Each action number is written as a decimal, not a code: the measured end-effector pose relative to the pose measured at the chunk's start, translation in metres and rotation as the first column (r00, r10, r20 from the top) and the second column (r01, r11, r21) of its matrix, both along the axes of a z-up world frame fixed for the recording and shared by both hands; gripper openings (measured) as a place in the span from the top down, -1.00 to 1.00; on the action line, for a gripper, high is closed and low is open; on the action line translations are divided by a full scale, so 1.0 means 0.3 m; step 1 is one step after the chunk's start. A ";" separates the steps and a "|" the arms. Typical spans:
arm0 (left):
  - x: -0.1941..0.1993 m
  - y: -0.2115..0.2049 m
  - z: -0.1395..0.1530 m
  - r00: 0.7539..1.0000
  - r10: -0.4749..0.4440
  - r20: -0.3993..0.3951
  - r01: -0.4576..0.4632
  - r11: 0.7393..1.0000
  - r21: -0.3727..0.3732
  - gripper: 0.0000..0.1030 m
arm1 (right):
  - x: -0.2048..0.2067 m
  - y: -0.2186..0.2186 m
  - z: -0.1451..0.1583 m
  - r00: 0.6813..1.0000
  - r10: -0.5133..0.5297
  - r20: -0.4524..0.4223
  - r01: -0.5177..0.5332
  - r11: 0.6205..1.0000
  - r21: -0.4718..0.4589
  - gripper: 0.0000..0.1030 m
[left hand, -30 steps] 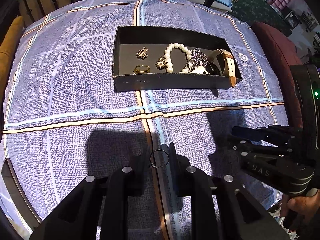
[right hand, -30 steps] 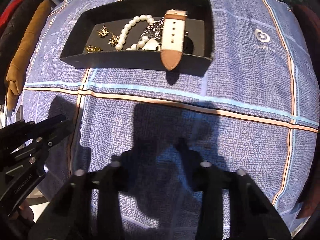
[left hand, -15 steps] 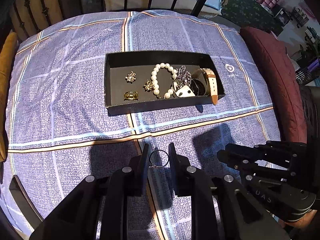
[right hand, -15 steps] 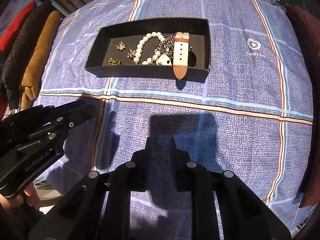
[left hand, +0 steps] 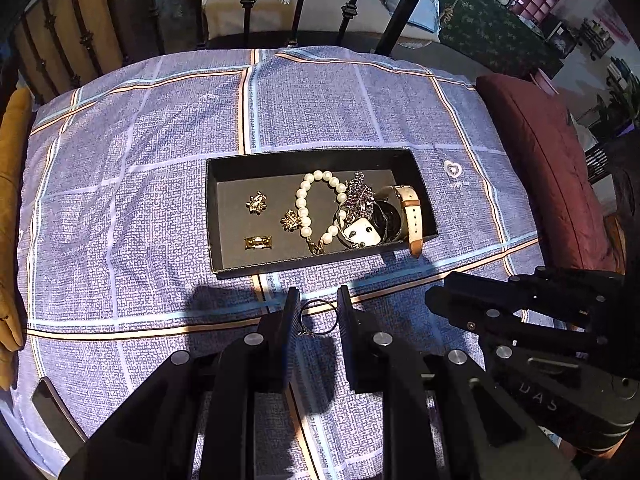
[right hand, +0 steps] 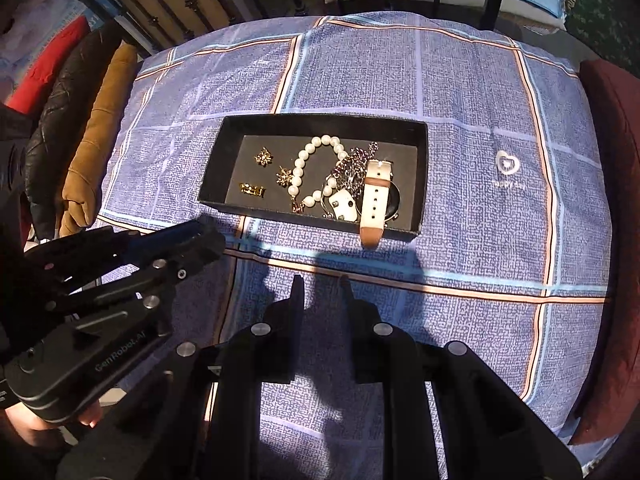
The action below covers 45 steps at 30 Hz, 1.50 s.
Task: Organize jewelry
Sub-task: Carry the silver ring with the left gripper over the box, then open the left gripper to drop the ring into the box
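Note:
A black jewelry tray (left hand: 213, 224) lies on the blue checked cloth; it also shows in the right wrist view (right hand: 420, 168). It holds a pearl bracelet (left hand: 304, 208), two gold brooches (left hand: 256, 203), a gold ring (left hand: 258, 242), a dark beaded piece (left hand: 360, 196) and a white-strapped watch (left hand: 412, 216) whose strap hangs over the front rim. My left gripper (left hand: 318, 308) is shut on a thin silver ring (left hand: 318, 317), held above the cloth in front of the tray. My right gripper (right hand: 322, 288) is narrowly parted with nothing between its fingers, to the right of the left one.
A dark red cushion (left hand: 552, 168) lies along the right edge. Brown and black jackets (right hand: 92, 148) lie at the left. An iron bed rail (left hand: 296, 4) stands behind the cloth's far edge.
Both grippers have pulled back and up from the tray, which looks smaller now. The right gripper's fingers have closed from wide open to a narrow gap. The left still holds the ring.

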<state>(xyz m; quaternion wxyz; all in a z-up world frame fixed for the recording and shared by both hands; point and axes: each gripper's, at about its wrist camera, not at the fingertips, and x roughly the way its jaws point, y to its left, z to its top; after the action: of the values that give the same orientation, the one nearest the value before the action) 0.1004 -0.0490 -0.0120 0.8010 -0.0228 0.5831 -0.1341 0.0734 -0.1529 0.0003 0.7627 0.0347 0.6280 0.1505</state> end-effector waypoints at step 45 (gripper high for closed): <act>0.256 -0.084 -0.041 0.998 0.031 -0.057 -0.015 0.966 0.256 -0.83 | 0.356 -0.081 0.008 0.989 -0.142 -0.051 0.132 0.978 -0.164 -0.52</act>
<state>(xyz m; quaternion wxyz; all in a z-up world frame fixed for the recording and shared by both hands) 0.1773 -0.0740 -0.0245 0.7806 0.0699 0.6193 -0.0477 0.1803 -0.1771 0.0027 0.7515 0.0212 0.6578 0.0458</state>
